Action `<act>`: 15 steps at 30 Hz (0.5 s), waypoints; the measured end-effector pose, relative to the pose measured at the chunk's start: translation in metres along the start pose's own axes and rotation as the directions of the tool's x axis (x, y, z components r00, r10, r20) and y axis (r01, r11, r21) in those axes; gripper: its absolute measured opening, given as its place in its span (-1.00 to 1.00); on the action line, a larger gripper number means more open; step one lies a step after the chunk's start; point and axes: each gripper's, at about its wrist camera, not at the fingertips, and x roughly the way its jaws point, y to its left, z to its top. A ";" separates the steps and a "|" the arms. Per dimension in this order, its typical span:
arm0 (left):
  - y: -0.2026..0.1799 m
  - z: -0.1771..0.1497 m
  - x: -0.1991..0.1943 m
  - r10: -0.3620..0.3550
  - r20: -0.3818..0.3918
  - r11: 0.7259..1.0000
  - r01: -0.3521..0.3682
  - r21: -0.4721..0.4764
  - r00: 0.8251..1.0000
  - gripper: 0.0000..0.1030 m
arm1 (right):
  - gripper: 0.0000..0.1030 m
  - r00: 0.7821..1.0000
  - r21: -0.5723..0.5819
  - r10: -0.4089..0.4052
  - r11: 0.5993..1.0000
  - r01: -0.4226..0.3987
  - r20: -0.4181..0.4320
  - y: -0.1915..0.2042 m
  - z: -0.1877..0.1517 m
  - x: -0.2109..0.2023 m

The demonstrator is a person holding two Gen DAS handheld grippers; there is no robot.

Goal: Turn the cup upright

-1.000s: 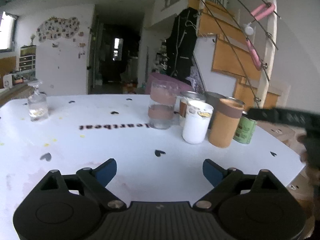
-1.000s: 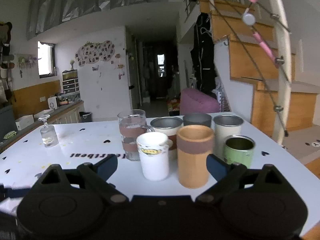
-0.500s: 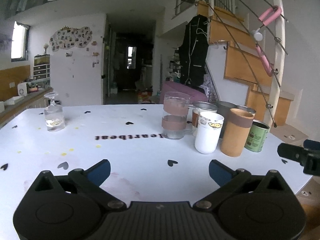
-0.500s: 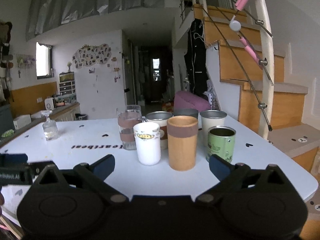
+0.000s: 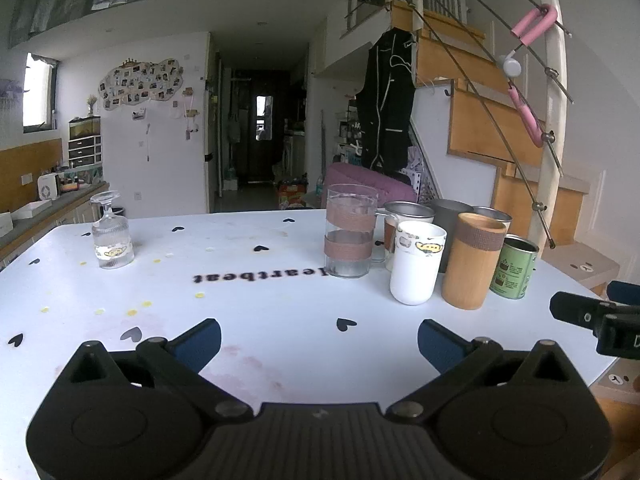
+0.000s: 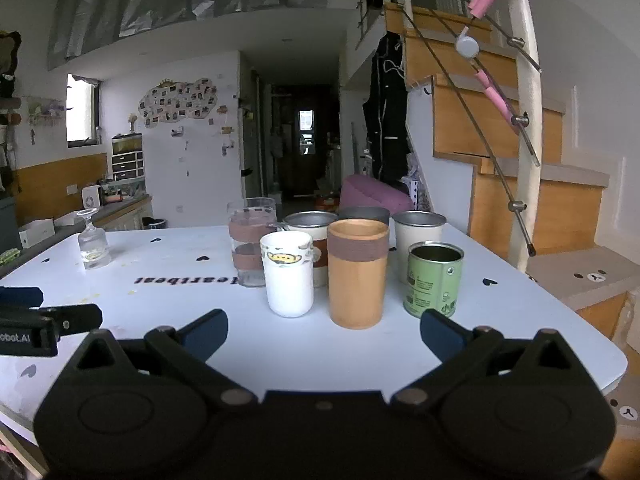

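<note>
A clear stemmed glass [image 5: 111,232] stands upside down, foot up, at the table's far left; it also shows in the right wrist view [image 6: 93,240]. My left gripper [image 5: 319,340] is open and empty, low over the near part of the white table [image 5: 260,300], well short of the glass. My right gripper [image 6: 323,332] is open and empty just in front of the cup cluster. Each gripper shows at the edge of the other's view.
Several upright cups cluster at the right: a banded glass [image 5: 351,230], a white mug [image 5: 416,267], a tan cup [image 5: 472,260], a green tin [image 5: 514,267] and metal cups [image 6: 418,240] behind. The table's right edge [image 6: 580,320] borders wooden stairs.
Both grippers have drawn back and risen a little from the table; the cups look farther away. The right gripper has shifted toward the table's near right edge. Nothing was grasped.
</note>
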 end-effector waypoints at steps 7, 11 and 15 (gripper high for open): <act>0.000 -0.001 -0.001 0.002 -0.001 1.000 -0.002 0.000 1.000 1.00 | 1.00 1.000 0.000 0.001 1.000 -0.001 -0.001 0.000 0.000 0.000; 0.000 -0.001 -0.002 0.003 -0.003 1.000 -0.003 -0.001 1.000 1.00 | 1.00 1.000 0.000 -0.001 1.000 0.001 -0.001 0.000 0.000 0.000; 0.001 -0.001 -0.001 0.002 -0.002 1.000 -0.002 -0.001 1.000 1.00 | 1.00 1.000 0.000 0.000 1.000 0.000 -0.001 0.000 0.000 0.000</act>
